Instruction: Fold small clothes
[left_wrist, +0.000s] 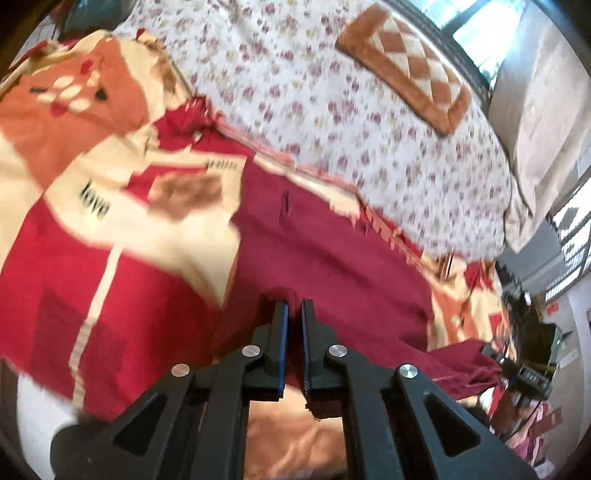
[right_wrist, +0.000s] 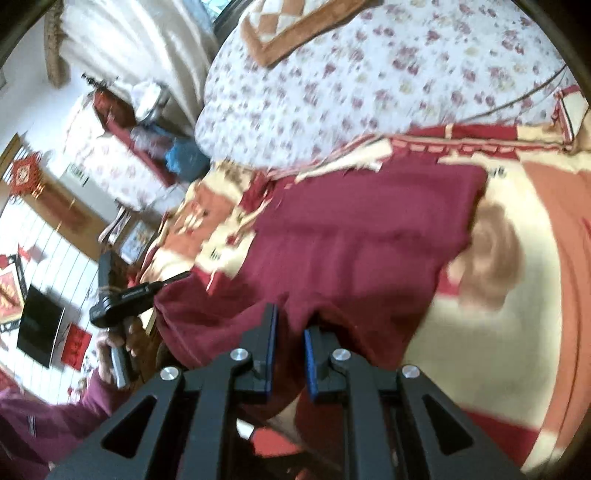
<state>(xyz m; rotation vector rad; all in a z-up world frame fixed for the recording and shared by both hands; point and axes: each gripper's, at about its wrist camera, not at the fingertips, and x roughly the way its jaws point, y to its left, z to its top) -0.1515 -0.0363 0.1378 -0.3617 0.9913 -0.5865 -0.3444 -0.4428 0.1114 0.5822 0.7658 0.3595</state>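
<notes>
A dark red garment (left_wrist: 325, 254) lies spread on a red, cream and orange patterned blanket (left_wrist: 74, 229). My left gripper (left_wrist: 294, 306) is shut on the garment's near edge, with cloth pinched between the blue pads. In the right wrist view the same garment (right_wrist: 362, 229) lies across the blanket (right_wrist: 498, 350). My right gripper (right_wrist: 291, 321) is shut on the garment's near edge, its fingers a little apart with cloth bunched between them. The other gripper (right_wrist: 125, 299) shows at the left, held in a hand, at the garment's far corner.
A floral quilt (left_wrist: 351, 103) covers the bed beyond the blanket, with a brown and white checked cushion (left_wrist: 410, 66) on it. Curtains and a window stand at the right (left_wrist: 535, 110). The bed's edge is near, with a tiled floor and furniture beyond (right_wrist: 55, 258).
</notes>
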